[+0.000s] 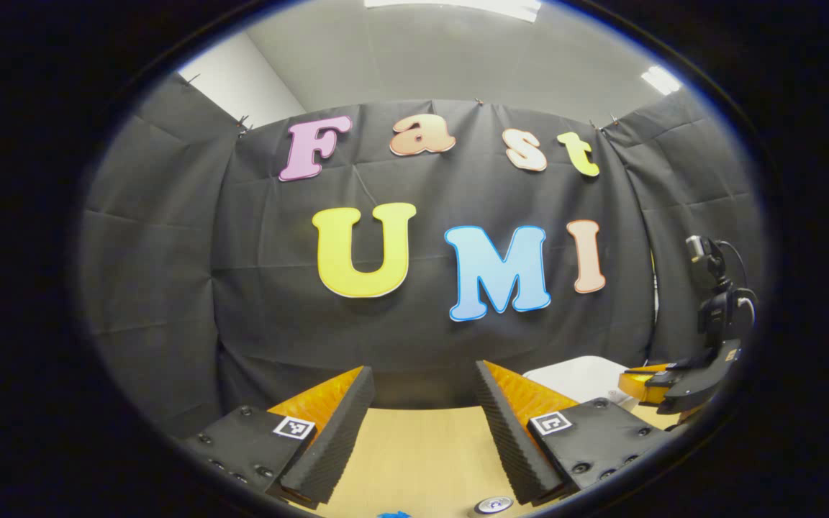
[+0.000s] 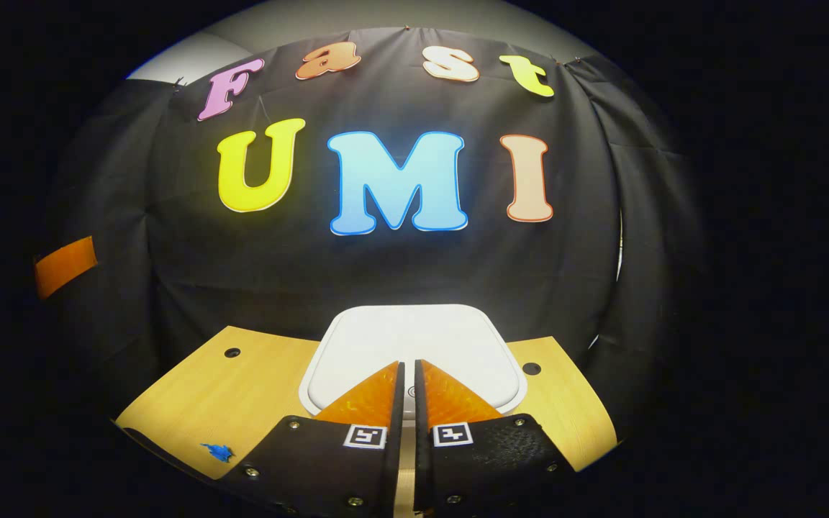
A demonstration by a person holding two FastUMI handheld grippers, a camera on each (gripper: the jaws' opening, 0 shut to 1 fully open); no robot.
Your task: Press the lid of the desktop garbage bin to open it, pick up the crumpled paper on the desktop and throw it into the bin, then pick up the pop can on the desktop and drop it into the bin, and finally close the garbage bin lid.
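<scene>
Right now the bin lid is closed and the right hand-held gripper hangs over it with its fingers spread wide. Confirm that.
Wrong on the fingers: the right gripper view shows the right hand-held gripper nearly shut, fingers close together, nothing between them. The bin lid is closed, the gripper above it.

The bin lid [image 2: 414, 345] at lower centre of the right gripper view is plain white. The tabletop [image 2: 220, 403] is pale yellow wood grain with small dark holes. A blue scrap [image 2: 218, 452] lies at lower left. In the left gripper view, a silvery can top [image 1: 493, 505] sits at the bottom edge.
</scene>
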